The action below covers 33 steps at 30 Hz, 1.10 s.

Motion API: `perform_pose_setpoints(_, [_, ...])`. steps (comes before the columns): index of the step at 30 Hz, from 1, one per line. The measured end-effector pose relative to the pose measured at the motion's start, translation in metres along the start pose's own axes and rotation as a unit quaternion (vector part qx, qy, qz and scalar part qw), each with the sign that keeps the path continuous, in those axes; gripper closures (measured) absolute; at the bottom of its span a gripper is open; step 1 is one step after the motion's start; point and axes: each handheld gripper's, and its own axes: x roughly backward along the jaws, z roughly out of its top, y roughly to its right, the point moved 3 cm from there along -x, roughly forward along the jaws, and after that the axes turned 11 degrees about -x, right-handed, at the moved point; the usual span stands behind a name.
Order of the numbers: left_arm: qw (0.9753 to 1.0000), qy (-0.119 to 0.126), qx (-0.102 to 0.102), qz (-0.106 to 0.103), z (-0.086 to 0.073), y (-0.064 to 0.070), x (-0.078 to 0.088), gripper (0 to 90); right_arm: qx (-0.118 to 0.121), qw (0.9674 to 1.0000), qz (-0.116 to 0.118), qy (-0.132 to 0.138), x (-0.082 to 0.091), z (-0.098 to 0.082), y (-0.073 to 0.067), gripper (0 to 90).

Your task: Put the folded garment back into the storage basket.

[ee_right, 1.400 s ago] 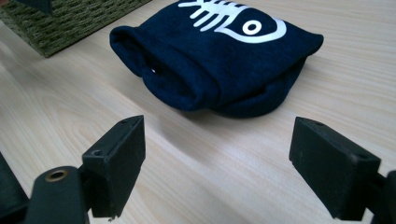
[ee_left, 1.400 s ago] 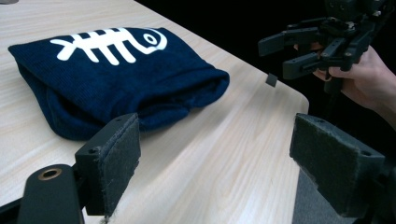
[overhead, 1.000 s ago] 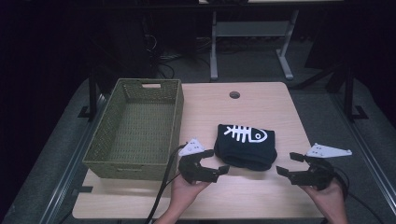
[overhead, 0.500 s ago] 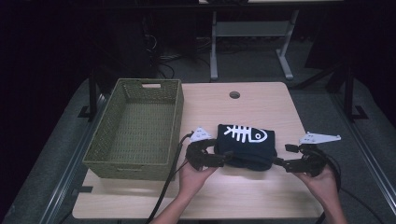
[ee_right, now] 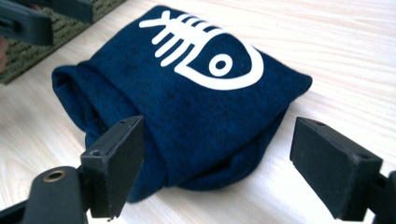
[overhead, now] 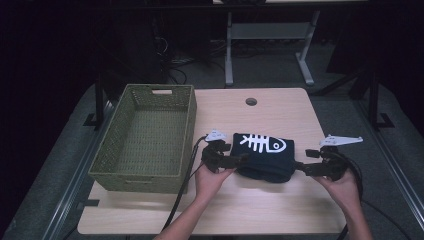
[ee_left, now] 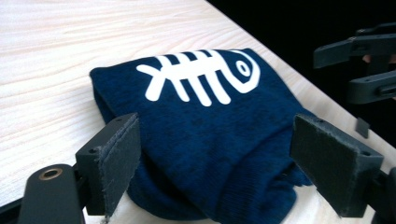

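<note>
Wooden table point(overhead: 270, 210), seen from the high view, with a green woven basket point(overhead: 145, 137) along its left side, standing empty. Just right of the basket, toward the near edge of the table, lies a folded navy garment point(overhead: 265, 155) with a white fish-skeleton print point(overhead: 262, 143) on its upper face; its long axis runs left to right across the table, and it is apart from the basket.

The left gripper point(overhead: 235, 161) is at the garment's left end and the right gripper point(overhead: 299, 167) at its right end, the two facing each other along that long axis. Both stand equally near their own ends, so neither hand has an advantage.

In the left gripper view the jaws are spread wide, with the rolled end of the garment point(ee_left: 210, 154) lying between the pads point(ee_left: 119, 163); the left pad appears to touch the cloth, the right one stands clear. In the right gripper view the jaws are likewise spread, the folded end point(ee_right: 187, 121) sitting between them, nothing clamped.

Judgement: the coming move is a simultaneous closing on both ends, followed by a lift leftward to the basket; each grip depends on the thick fold staying centred between the pads.
</note>
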Motion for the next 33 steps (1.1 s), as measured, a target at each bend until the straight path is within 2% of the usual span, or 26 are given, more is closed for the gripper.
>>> perform_pose_setpoints(11, [0.9995,-0.026,0.013,0.015,-0.004,-0.014,-0.020,16.5,-0.041,0.9991,-0.005,-0.011,-0.018,0.002,0.016,17.7])
perform_pose_setpoints(13, [0.9993,-0.031,0.022,0.008,-0.006,-0.017,-0.023,21.8,-0.042,0.9991,-0.003,-0.010,-0.021,0.002,0.018,17.9])
perform_pose_setpoints(16, [0.9986,-0.037,0.037,0.010,-0.009,-0.022,-0.027,22.3,-0.047,0.9988,-0.004,-0.017,-0.027,0.002,0.019,17.9])
perform_pose_setpoints(21, [0.9978,-0.049,0.044,0.012,-0.014,-0.026,-0.032,22.3,-0.059,0.9979,-0.008,-0.027,-0.037,0.001,0.021,18.5])
perform_pose_setpoints(28, [0.9965,-0.058,0.060,0.010,-0.017,-0.030,-0.039,22.5,-0.061,0.9973,-0.015,-0.038,-0.048,0.000,0.023,20.1])
perform_pose_setpoints(33, [0.9960,-0.063,0.062,0.006,-0.019,-0.029,-0.044,26.7,-0.066,0.9969,-0.017,-0.039,-0.054,0.000,0.023,24.4])
